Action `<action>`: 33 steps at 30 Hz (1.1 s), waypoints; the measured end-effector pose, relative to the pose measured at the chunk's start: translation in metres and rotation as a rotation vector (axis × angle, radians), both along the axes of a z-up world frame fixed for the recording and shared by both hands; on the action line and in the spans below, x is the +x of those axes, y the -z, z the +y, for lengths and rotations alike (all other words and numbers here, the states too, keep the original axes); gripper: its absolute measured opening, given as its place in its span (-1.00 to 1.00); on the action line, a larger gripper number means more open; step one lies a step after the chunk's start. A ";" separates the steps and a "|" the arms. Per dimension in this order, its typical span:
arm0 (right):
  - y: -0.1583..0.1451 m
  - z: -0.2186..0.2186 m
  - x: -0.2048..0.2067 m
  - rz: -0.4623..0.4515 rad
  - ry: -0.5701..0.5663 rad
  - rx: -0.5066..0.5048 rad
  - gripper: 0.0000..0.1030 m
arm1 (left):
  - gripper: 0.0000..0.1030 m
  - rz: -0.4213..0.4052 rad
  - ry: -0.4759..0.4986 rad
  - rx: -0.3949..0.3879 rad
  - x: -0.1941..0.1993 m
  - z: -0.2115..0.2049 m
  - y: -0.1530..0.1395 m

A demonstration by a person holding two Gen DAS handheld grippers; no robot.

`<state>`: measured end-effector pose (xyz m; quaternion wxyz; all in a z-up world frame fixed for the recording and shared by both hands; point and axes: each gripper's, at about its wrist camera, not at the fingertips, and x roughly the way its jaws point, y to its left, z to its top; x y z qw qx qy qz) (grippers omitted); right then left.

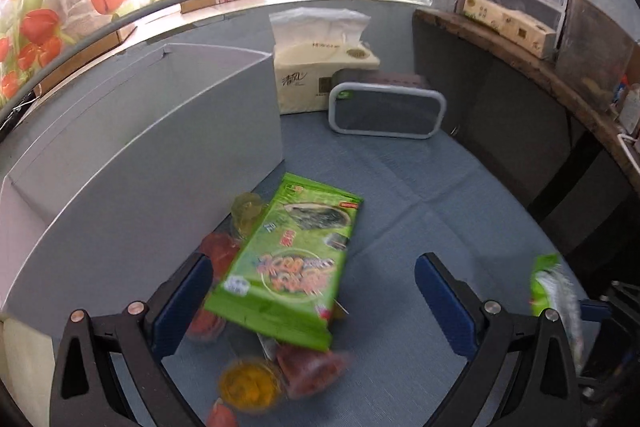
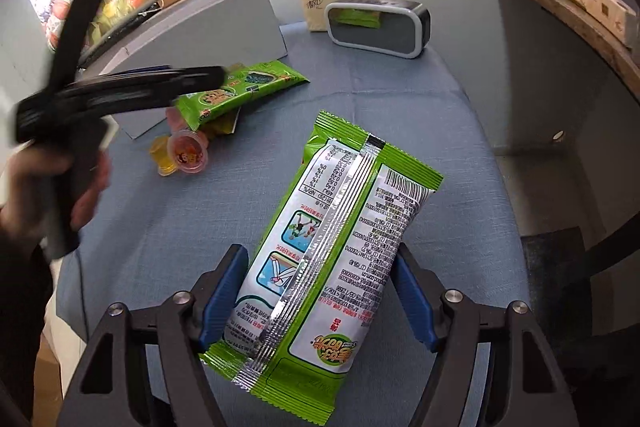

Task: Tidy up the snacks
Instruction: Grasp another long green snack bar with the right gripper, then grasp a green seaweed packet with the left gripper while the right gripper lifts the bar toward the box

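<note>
1. My right hand-held gripper (image 2: 316,303) clasps a green snack packet (image 2: 332,255) across its width, blue pads pressing both long edges. The packet's printed back faces the camera. I judge it is held this way so it can be carried flat to wherever the snacks belong.
2. My left hand-held gripper (image 1: 312,303) is released, its blue pads wide apart with nothing between them. It hangs over a second green packet (image 1: 288,263) on the blue-covered counter (image 1: 420,187).
3. That packet rests tilted on a cluster of small jelly cups (image 1: 248,383), red and yellow, so it does not lie flat.
4. Just beside the pile stands a tall grey box (image 1: 160,131), open at the top; probably the snacks' destination.
5. Further back, apart from the snacks, stand a tissue pack (image 1: 316,67) and a small dark speaker (image 1: 388,111).
6. In the right view a hand (image 2: 52,183) grips the left tool's handle.
</note>
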<state>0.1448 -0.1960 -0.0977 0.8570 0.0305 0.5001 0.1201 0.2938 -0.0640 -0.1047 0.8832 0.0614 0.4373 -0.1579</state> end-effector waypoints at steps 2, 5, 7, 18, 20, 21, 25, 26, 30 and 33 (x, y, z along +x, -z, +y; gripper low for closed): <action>-0.003 -0.003 0.000 -0.010 0.006 0.017 0.49 | 1.00 0.007 0.008 0.029 0.009 -0.002 0.007; -0.008 -0.005 -0.004 -0.023 0.001 0.020 0.49 | 1.00 0.026 0.027 0.070 0.019 -0.007 0.017; -0.010 -0.005 -0.004 -0.023 0.000 0.026 0.49 | 1.00 0.039 0.036 0.082 0.023 -0.009 0.023; -0.014 -0.005 -0.006 -0.046 -0.011 0.021 0.49 | 0.55 0.114 0.094 0.203 0.049 -0.022 0.055; -0.013 -0.007 -0.007 -0.044 -0.007 0.023 0.49 | 0.44 0.132 0.097 0.184 0.055 -0.021 0.054; -0.012 -0.008 -0.007 -0.044 -0.007 0.022 0.49 | 0.43 0.137 0.100 0.181 0.056 -0.021 0.054; -0.011 -0.006 -0.008 -0.045 -0.009 0.018 0.49 | 0.40 0.122 0.116 0.208 0.053 -0.023 0.051; -0.011 -0.006 -0.008 -0.046 -0.008 0.019 0.49 | 0.40 0.111 0.109 0.202 0.051 -0.022 0.048; -0.010 -0.005 -0.008 -0.048 -0.012 0.025 0.49 | 0.40 0.080 0.089 0.137 0.040 -0.017 0.032; -0.010 -0.007 -0.009 -0.054 -0.016 0.031 0.49 | 0.40 0.047 0.076 0.112 0.026 -0.013 0.016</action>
